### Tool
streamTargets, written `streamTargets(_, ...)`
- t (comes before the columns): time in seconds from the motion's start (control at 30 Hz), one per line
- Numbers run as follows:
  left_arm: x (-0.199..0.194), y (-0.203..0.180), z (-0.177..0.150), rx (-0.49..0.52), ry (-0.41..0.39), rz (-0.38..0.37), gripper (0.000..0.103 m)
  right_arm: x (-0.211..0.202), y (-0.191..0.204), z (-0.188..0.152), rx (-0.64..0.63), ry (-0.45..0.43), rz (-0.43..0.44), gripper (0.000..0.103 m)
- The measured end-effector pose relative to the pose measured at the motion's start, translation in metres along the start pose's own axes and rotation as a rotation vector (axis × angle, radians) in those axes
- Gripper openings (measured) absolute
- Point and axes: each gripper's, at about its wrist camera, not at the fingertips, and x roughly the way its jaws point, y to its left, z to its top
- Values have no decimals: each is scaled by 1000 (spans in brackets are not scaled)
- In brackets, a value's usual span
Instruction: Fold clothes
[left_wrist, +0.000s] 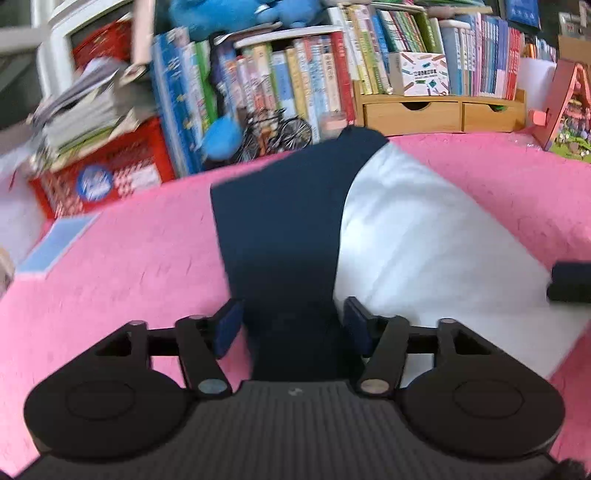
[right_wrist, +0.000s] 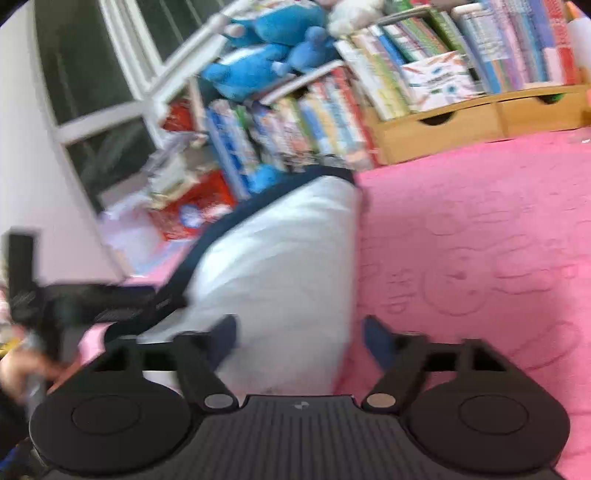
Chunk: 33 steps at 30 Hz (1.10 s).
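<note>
Garment shown: one soft white cotton top with a navy-blue folded panel (left_wrist: 280, 221), lying flat on the pink embossed bedspread (left_wrist: 110, 277) in front of a crowded bookshelf (left_wrist: 295, 74). Reading from the left, the left gripper (left_wrist: 291, 325) is standing released — its blue pads are straddling the near end of the navy strip without pressing it. Further right, the white body (left_wrist: 424, 229) is spreading toward the black tip of the other tool at the frame edge. In the right wrist view, the right gripper (right_wrist: 299, 343) is likewise hanging released over the white hem (right_wrist: 288, 295), with nothing pinched. Handling judgement: the cloth is light, limp and slightly slippery, so it is best pinched at a corner or folded edge — not mid-panel. Count: one garment, two grippers, two wooden drawers (left_wrist: 443, 114), at least two blue plush toys (right_wrist: 258, 62).
</note>
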Motion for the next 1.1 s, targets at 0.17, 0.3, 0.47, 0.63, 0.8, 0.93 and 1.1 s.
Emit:
streamTargets(0.17, -17, 7, -23, -18, -28, 21, 77, -7, 0, -3, 27, -21, -74, 79)
streamTargets(0.3, -23, 20, -39, -55, -31, 0, 83, -15, -1, -8, 4, -5, -121, 79)
streamTargets(0.47, -29, 25, -48, -81, -42, -11, 84, -21, 0, -12, -60, 8, -150, 83)
streamTargets(0.63, -45, 28, -36, -102, -56, -7, 83, -32, 4, -7, -26, -12, -130, 83)
streamTargets(0.8, -39, 22, -36, -59, -47, 1, 84, -27, 15, -7, -95, 12, -132, 83)
streamTargets(0.93, -29, 21, -48, -62, -37, 4, 88, -16, 10, -9, -123, 79, -181, 86)
streamTargets(1.1, -26, 25, -52, -107, -41, -12, 93, -17, 17, 36, -50, 65, -116, 86)
